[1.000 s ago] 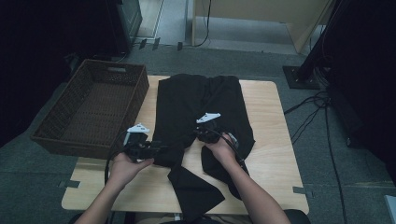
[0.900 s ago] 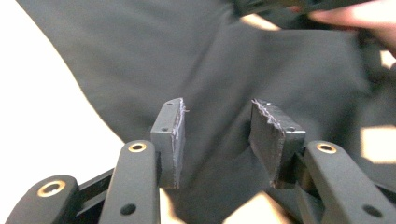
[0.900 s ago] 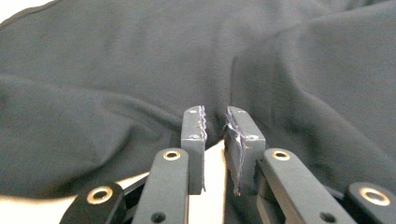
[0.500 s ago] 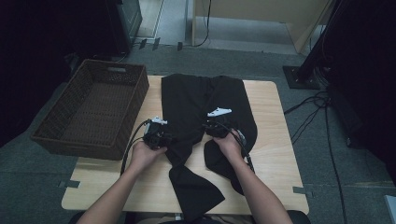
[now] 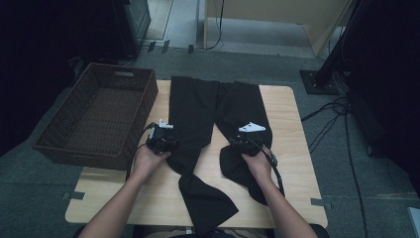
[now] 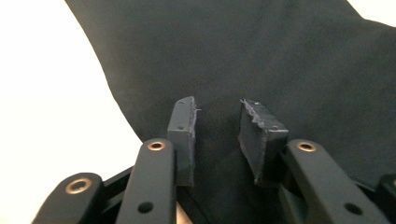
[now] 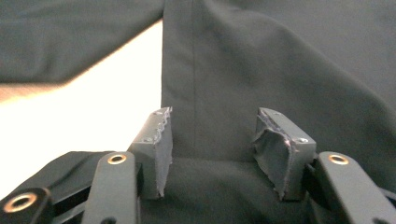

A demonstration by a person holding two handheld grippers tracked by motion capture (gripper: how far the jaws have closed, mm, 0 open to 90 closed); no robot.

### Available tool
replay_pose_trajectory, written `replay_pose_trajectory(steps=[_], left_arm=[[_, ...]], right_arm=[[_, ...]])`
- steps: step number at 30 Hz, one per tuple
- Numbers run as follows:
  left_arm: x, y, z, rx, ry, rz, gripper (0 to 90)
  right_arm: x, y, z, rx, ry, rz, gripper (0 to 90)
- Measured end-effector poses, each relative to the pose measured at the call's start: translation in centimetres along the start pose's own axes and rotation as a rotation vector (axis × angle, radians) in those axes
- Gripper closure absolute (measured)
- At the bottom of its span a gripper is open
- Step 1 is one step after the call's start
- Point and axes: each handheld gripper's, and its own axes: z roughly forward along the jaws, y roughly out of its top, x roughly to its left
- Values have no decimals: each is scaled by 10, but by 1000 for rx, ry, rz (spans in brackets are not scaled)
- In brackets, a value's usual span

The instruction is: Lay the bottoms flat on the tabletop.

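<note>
On the wooden table [image 5: 292, 124] lay a pair of black trousers [image 5: 195, 106], waist toward twelve o'clock in the high view and both legs running down to six o'clock, the lower legs doubled and rumpled near the person's forearms. Over the last second both hands had slid toward twelve o'clock along the legs and spread apart, and the two legs now lay parted with bare table between them, where before they had been bunched together; that looked like smoothing the garment flat ahead of a fold. The left gripper [image 5: 161, 140] sat at the nine o'clock edge of the left leg, the right gripper [image 5: 246, 141] on the right leg. The right gripper's jaws had just been opening, and its own view showed them wide apart, pads [image 7: 156, 149] clear of the cloth beneath. The left gripper view showed a narrower gap [image 6: 216, 140], jaws having just opened slightly, with cloth under them but nothing pinched. The wicker basket [image 5: 54, 144] at nine o'clock showed from above.
</note>
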Motion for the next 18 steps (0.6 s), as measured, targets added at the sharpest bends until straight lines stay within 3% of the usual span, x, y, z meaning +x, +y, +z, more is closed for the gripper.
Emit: replay_pose_trajectory(steps=[3, 5, 7, 8, 12, 14, 16, 18], left_arm=[[2, 4, -1, 19, -49, -39, 607], [0, 3, -9, -21, -118, -73, 586], [-5, 2, -19, -55, -191, -95, 549], [-10, 1, -24, -64, -226, -84, 521], [-31, -5, -43, -98, -325, -31, 457], [-41, -9, -46, -99, -374, -37, 431], [-51, -12, -43, -65, -425, -52, 400], [-60, -15, -36, -17, -402, -39, 401]], right_arm=[[-6, -6, -5, -1, 3, 33, 472], [-8, -11, -9, -17, 8, 25, 477], [-8, -14, -12, -16, 11, 22, 556], [-9, -15, -14, -18, 17, 15, 647], [-6, -18, -20, -8, 27, 3, 841], [-4, -18, -20, -6, 20, -7, 863], [-2, -18, -21, -5, 13, -18, 864], [-3, -18, -21, -7, 13, -7, 863]])
